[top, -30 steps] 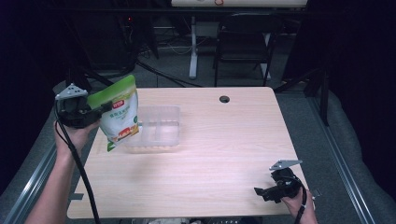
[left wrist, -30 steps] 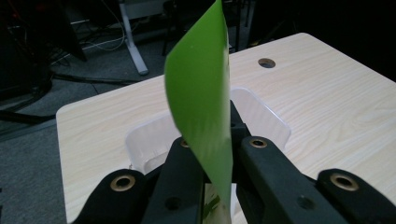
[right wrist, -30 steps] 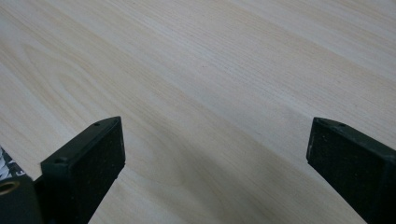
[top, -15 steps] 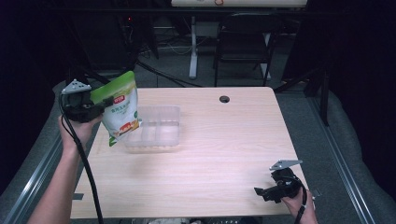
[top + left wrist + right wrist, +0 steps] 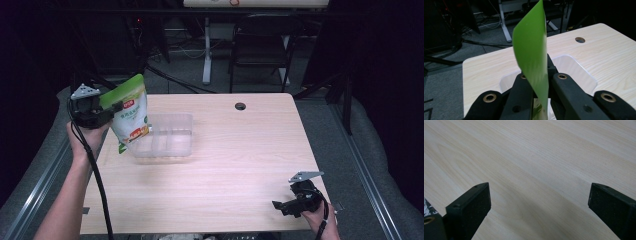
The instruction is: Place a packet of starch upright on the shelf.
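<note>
At the left of the high view your left tool [image 5: 107,111] is clamped on the green pouch's [image 5: 131,112] top edge so it hangs over the clear tray [image 5: 167,135], while your right tool [image 5: 290,202], jaws apart, idles at lower right.

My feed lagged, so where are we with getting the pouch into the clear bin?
Done: the left gripper is shut on the green pouch and has it lifted. In hand: it hangs at the clear bin's left end. Left: lowering it in and releasing. The right gripper rests open, near the table's corner.
</note>
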The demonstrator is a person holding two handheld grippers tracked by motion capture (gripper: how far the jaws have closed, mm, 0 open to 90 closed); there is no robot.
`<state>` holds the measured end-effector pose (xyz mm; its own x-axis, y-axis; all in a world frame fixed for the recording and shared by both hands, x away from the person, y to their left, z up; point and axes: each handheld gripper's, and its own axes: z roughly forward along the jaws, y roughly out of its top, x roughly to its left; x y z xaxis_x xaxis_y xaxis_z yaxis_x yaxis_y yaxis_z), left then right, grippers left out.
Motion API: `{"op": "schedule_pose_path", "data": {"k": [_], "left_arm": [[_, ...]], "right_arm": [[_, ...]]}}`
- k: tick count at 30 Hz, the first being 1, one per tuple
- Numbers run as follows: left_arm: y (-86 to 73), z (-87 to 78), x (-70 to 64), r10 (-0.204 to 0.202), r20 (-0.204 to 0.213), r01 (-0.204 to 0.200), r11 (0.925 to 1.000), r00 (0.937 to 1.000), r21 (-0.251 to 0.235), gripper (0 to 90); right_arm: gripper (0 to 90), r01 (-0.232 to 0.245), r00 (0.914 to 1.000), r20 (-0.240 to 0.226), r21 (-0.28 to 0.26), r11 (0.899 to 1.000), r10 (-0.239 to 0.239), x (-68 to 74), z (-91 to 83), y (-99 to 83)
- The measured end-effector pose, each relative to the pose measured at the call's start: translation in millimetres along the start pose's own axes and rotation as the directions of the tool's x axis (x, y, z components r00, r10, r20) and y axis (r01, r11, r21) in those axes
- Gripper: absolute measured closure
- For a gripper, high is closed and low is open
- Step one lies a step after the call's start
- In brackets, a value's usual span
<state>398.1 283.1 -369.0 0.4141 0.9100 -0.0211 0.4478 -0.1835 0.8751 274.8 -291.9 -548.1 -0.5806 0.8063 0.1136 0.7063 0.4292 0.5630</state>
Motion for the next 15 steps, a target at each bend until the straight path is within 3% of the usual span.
{"op": "schedule_pose_path", "data": {"k": [15], "left_arm": [[-5.9,17.4,1.8,-0.049,-0.031,0.049,0.9987,0.9983,-0.014,90.0]], "right_arm": [[3.9,-0.004,1.0000,-0.007,-0.008,1.000,0.004,0.3,0.2,-0.2]]}}
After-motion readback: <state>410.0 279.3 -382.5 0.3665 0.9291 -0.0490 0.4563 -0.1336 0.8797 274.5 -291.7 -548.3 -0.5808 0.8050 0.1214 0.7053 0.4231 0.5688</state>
